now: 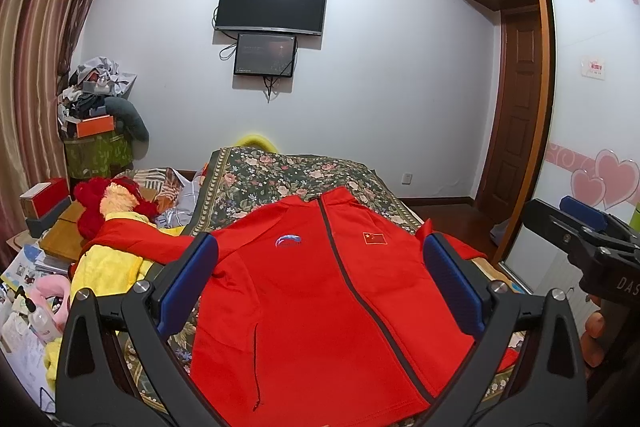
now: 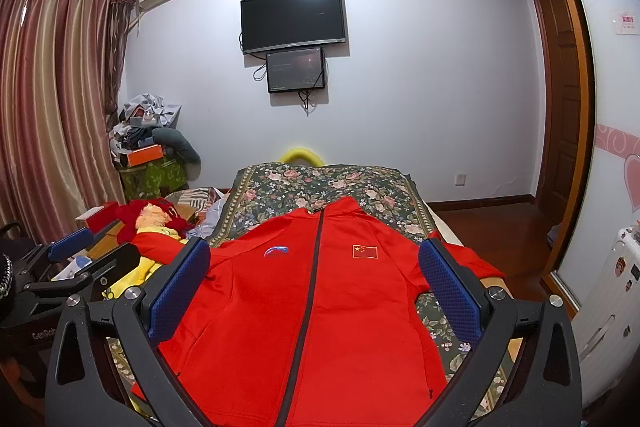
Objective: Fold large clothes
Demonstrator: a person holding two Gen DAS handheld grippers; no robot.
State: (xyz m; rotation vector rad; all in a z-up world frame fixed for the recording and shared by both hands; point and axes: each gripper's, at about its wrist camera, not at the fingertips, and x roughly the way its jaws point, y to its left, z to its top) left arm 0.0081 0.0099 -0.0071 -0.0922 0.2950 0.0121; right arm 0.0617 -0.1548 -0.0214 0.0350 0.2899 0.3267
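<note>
The red jacket (image 2: 320, 307) lies front-up and spread flat on the floral bedspread (image 2: 320, 187), zipped shut, its collar toward the wall-mounted television (image 2: 294, 19) and its hem toward the two grippers. Its long axis runs along the dark zipper (image 2: 308, 299), from the hem near the cameras to the collar beyond. One sleeve reaches out from the jacket's body toward the yellow cloth (image 1: 112, 267) and the clutter beside the bed; the other reaches toward the wardrobe side. The left gripper (image 1: 320, 287) hangs above the hem end with its fingers spread wide and nothing between them, framing the chest; the zipper sits a little toward its right finger, so this hand is judged nearer the sleeve on the yellow-cloth side. The right gripper (image 2: 314, 291) is likewise wide open and empty, almost centred on the zipper, and seems better placed for the wardrobe-side sleeve. Neither touches the jacket; a first fold likely means reaching forward and outward from the hem to a sleeve or shoulder.
</note>
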